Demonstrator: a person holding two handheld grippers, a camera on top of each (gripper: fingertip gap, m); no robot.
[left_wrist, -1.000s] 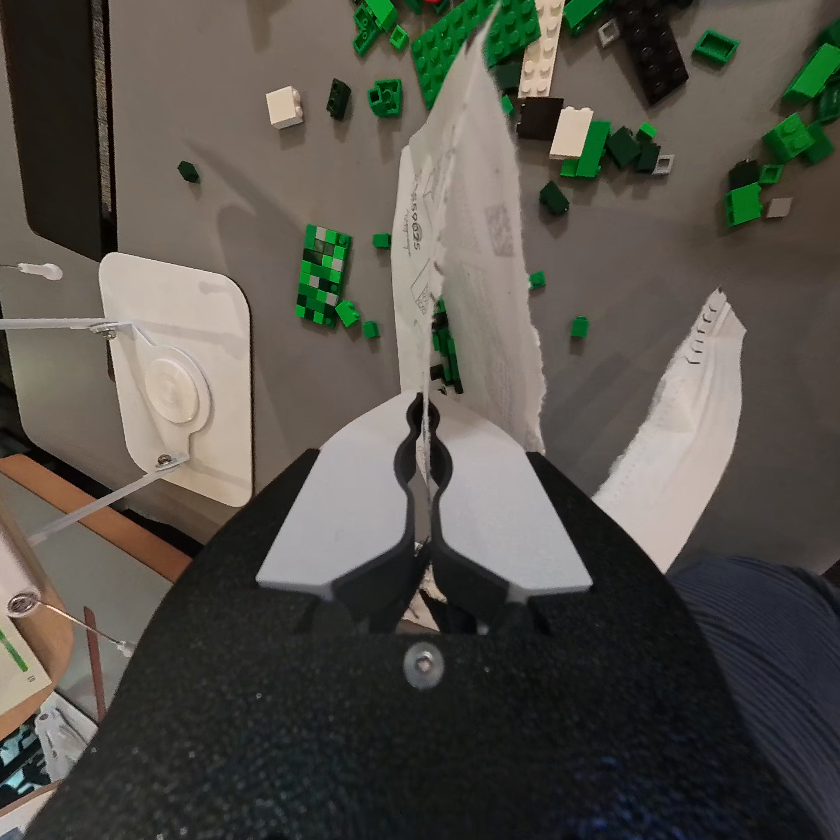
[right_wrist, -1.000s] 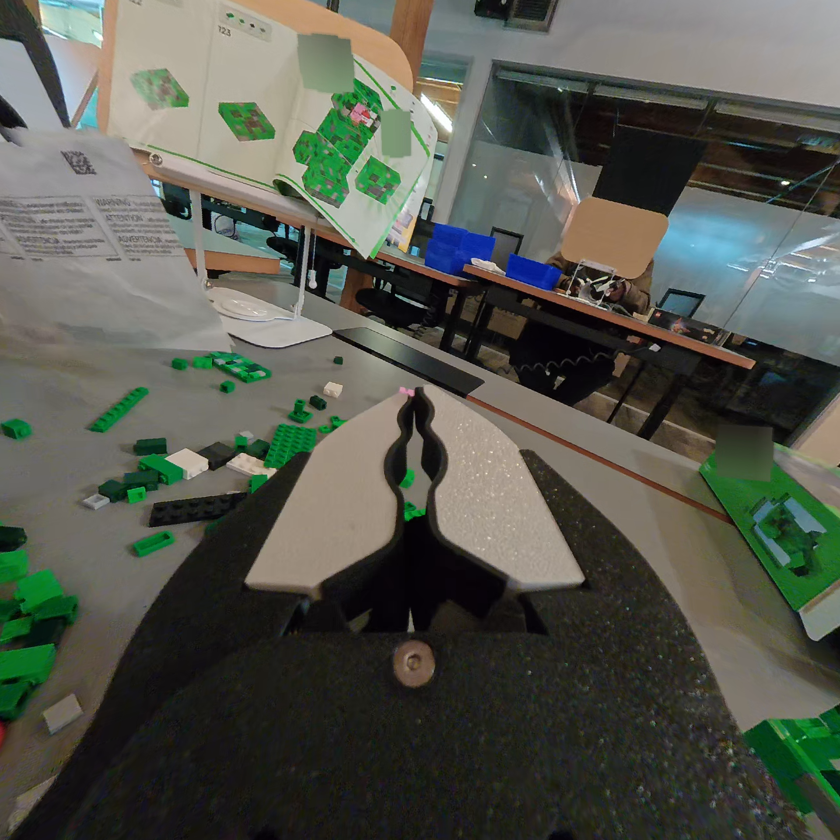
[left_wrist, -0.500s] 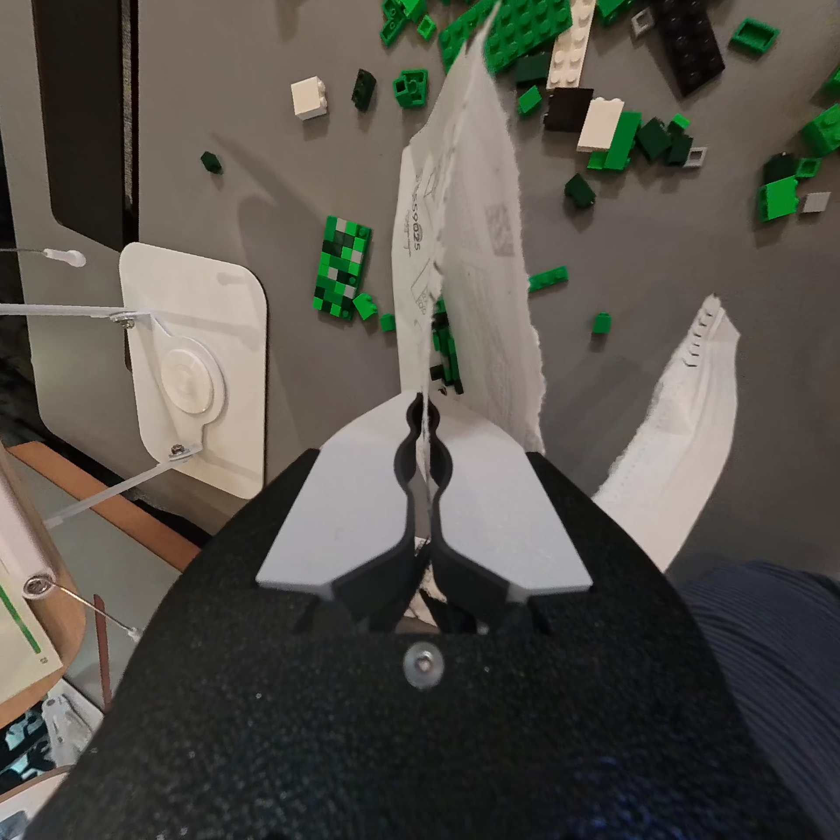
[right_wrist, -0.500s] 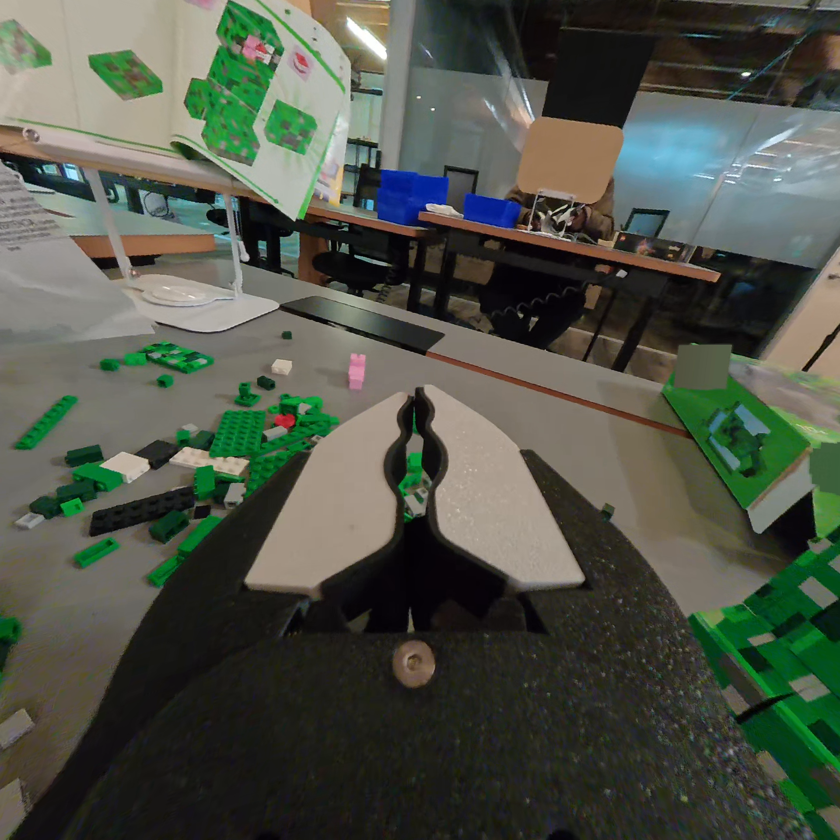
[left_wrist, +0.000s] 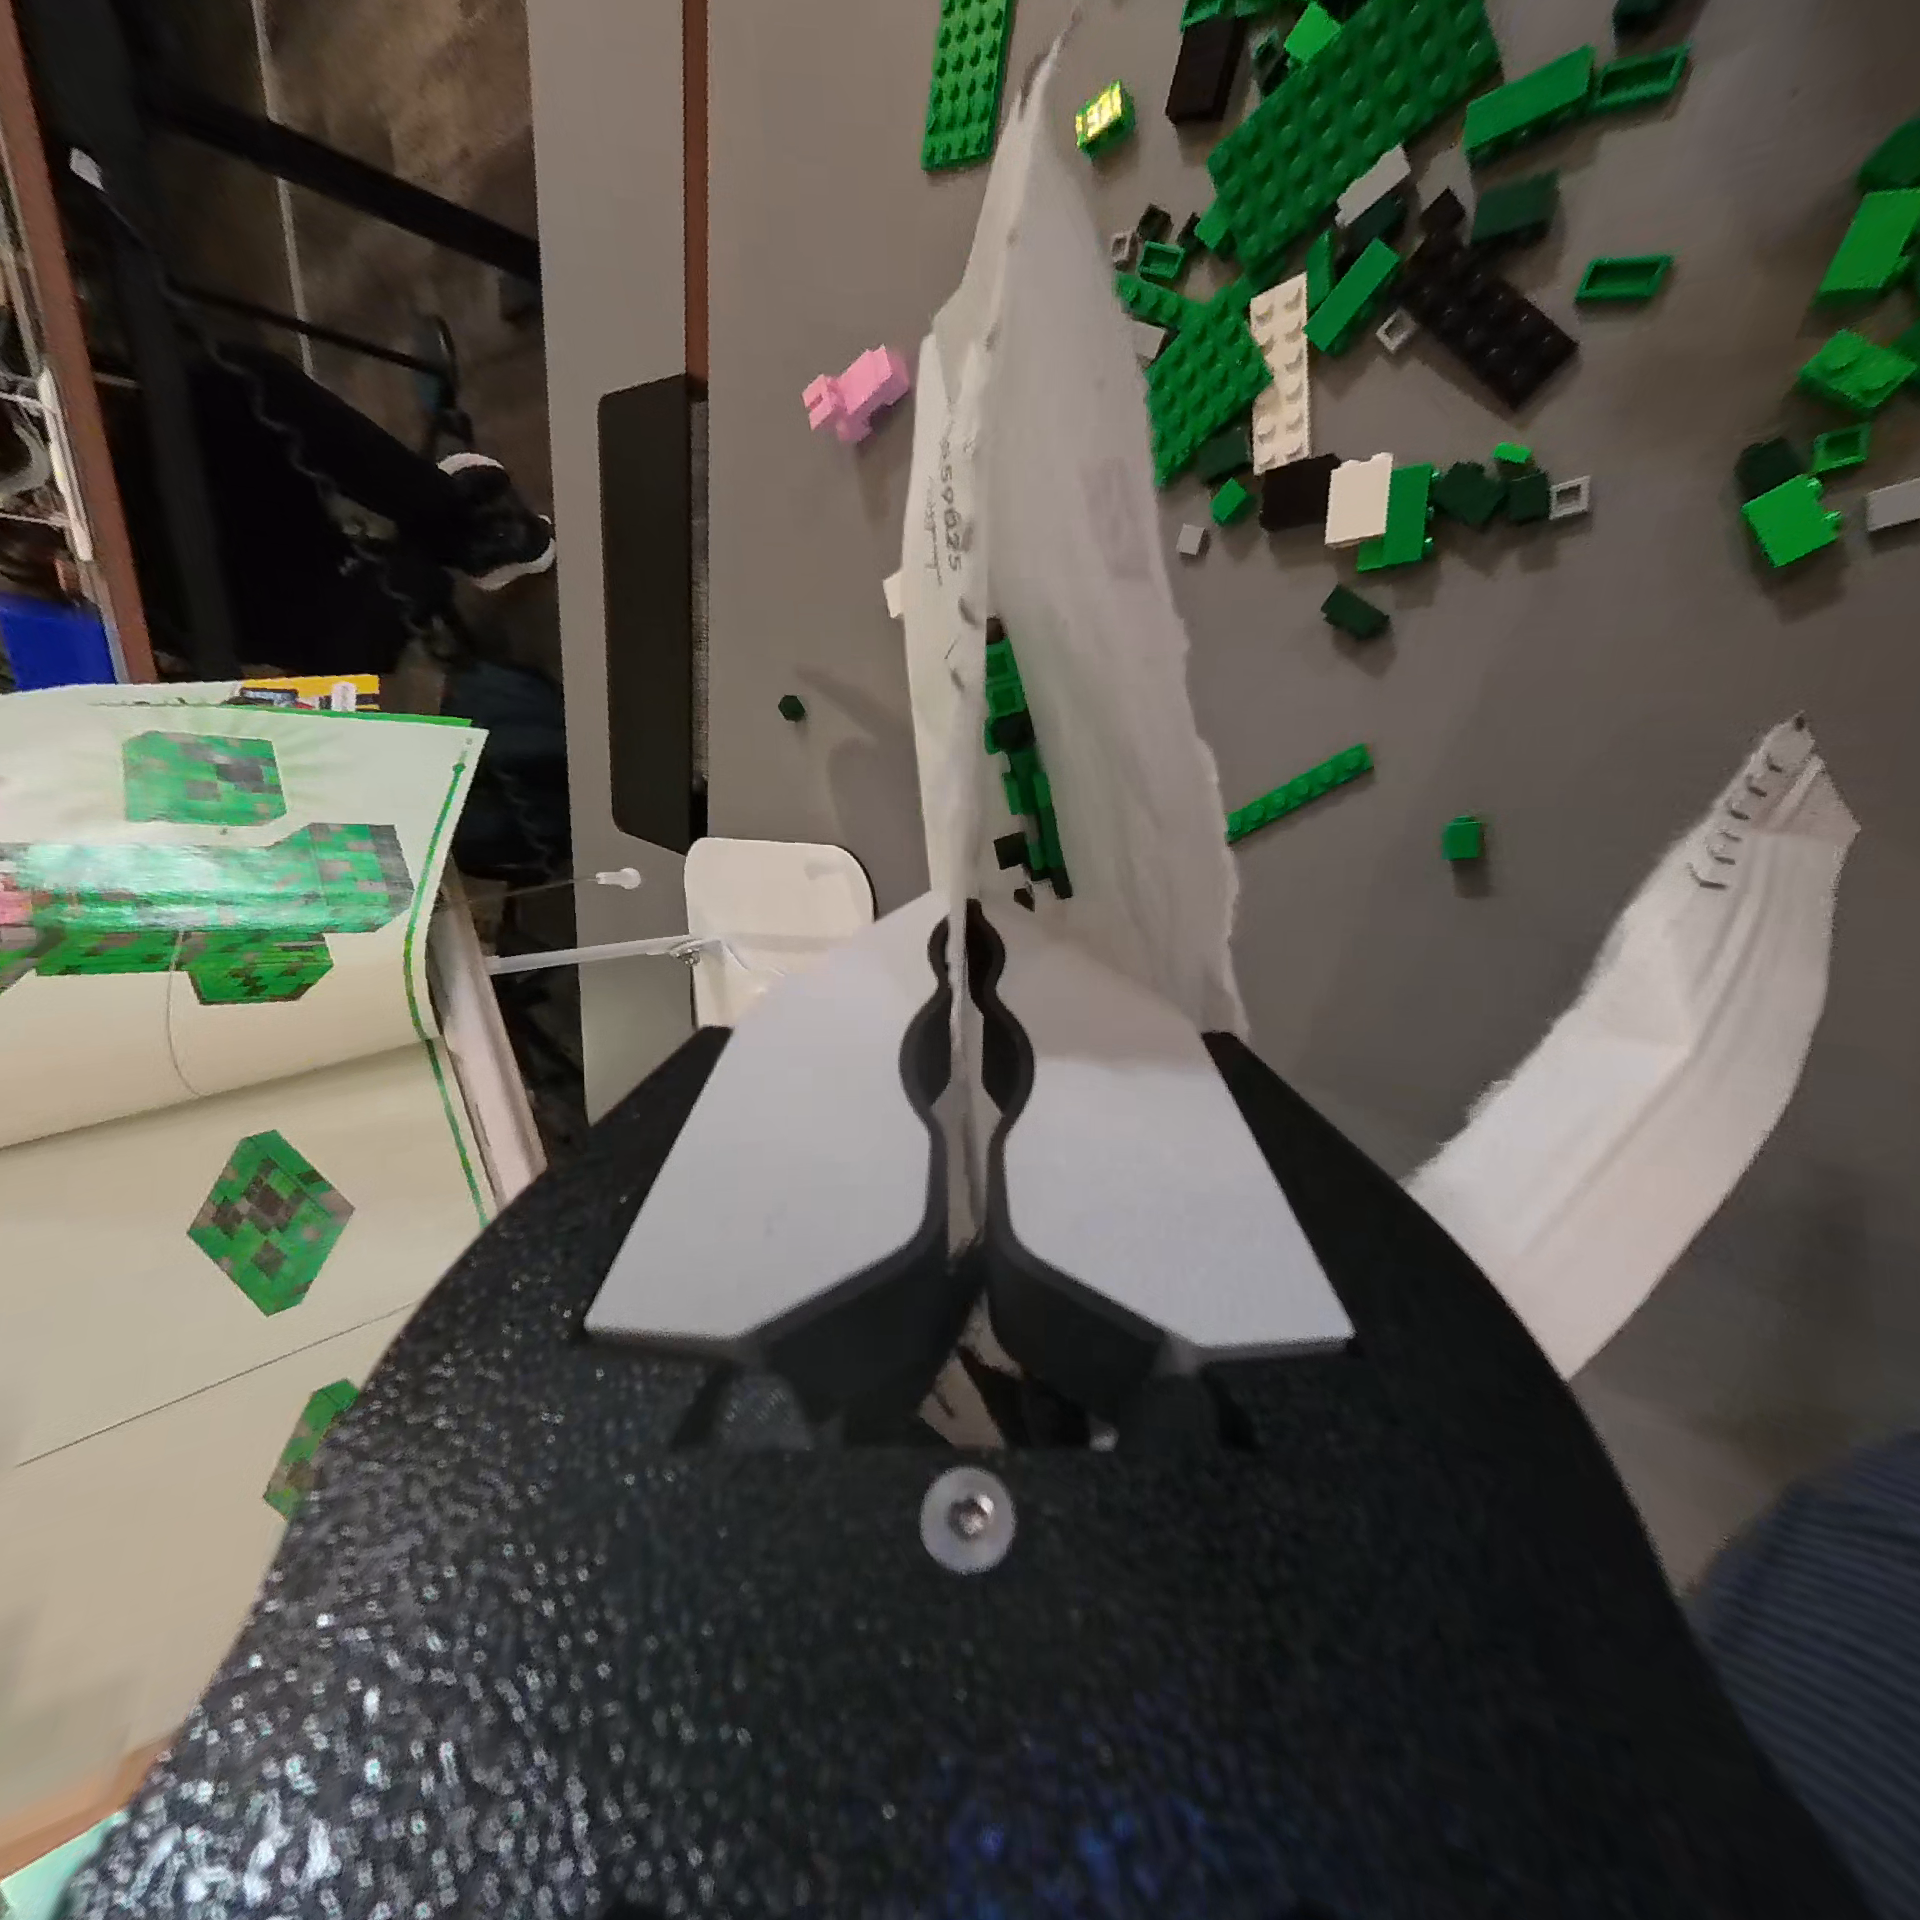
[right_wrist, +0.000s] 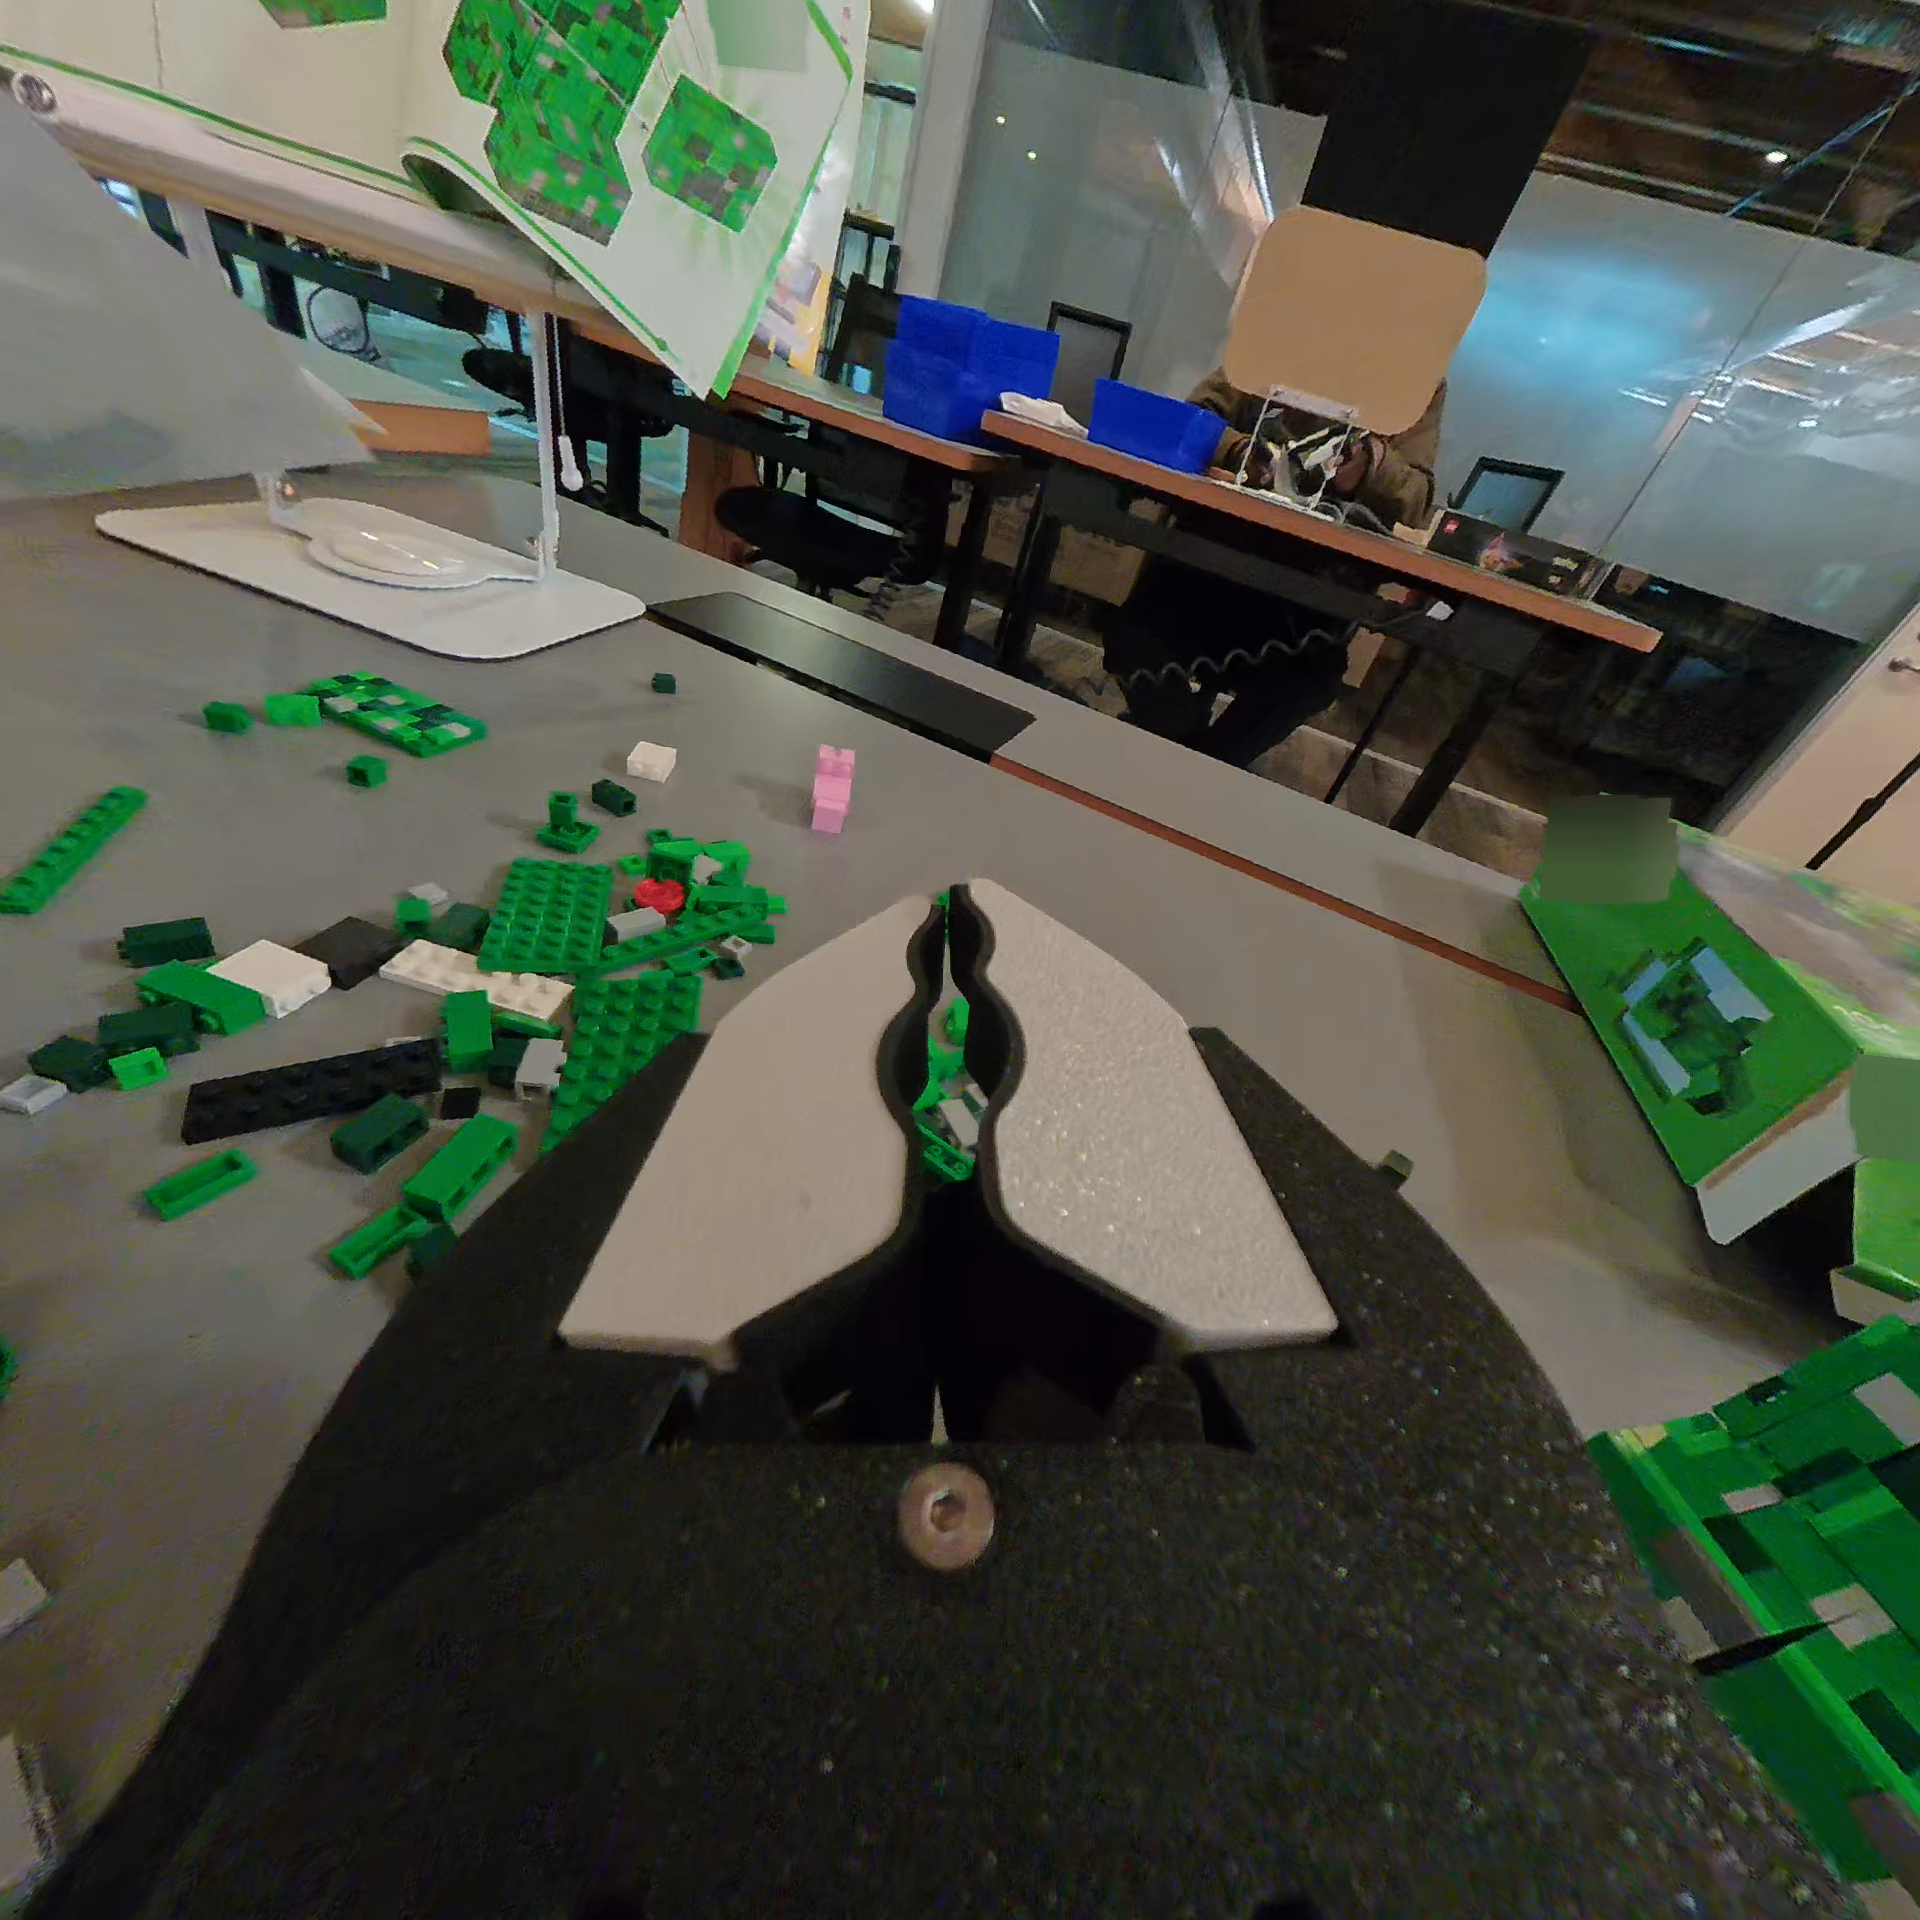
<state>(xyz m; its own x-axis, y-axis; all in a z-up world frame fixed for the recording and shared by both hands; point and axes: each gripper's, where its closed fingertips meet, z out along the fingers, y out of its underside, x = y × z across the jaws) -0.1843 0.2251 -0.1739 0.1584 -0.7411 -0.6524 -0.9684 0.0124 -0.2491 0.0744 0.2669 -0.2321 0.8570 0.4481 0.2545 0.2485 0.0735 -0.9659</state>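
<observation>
**Item 1: torn white printed paper bag** (left_wrist: 1081, 644). It is held in the air above the grey table (left_wrist: 1558, 1195), standing edge-on and reaching away from the camera toward the far side of the surface. Small green and black bricks (left_wrist: 1023, 769) show inside its open tear.

**Item 2: left gripper** (left_wrist: 966, 935). The jaws are clenched on the lower edge of the bag, with the sheet pinched in the seam between the two grey pads.

**Item 3: loose curled strip of white paper** (left_wrist: 1662, 1039). It hangs to the right of the left gripper. What holds it is hidden. A dark blue ribbed sleeve (left_wrist: 1818, 1610) lies below it.

**Item 4: right gripper** (right_wrist: 951, 899). The jaws are pressed together at the tips, and nothing can be seen gripped between them. It hangs above the near side of the table, with the brick scatter closest to it.

**Item 5: scatter of green, black and white plastic bricks and plates** (right_wrist: 561, 914). It is spread over the middle of the table.

**Item 6: small pink blocky animal figure** (right_wrist: 833, 790). It stands upright beyond the scatter, toward the far edge.

**Item 7: open instruction booklet** (right_wrist: 623, 135). It rests on a white wire stand (right_wrist: 364, 566) at the far left corner.

**Item 8: green printed cardboard box** (right_wrist: 1683, 1029). It lies at the right edge.

**Item 9: partly built green brick model** (right_wrist: 1787, 1558). It sits at the near right corner.
</observation>
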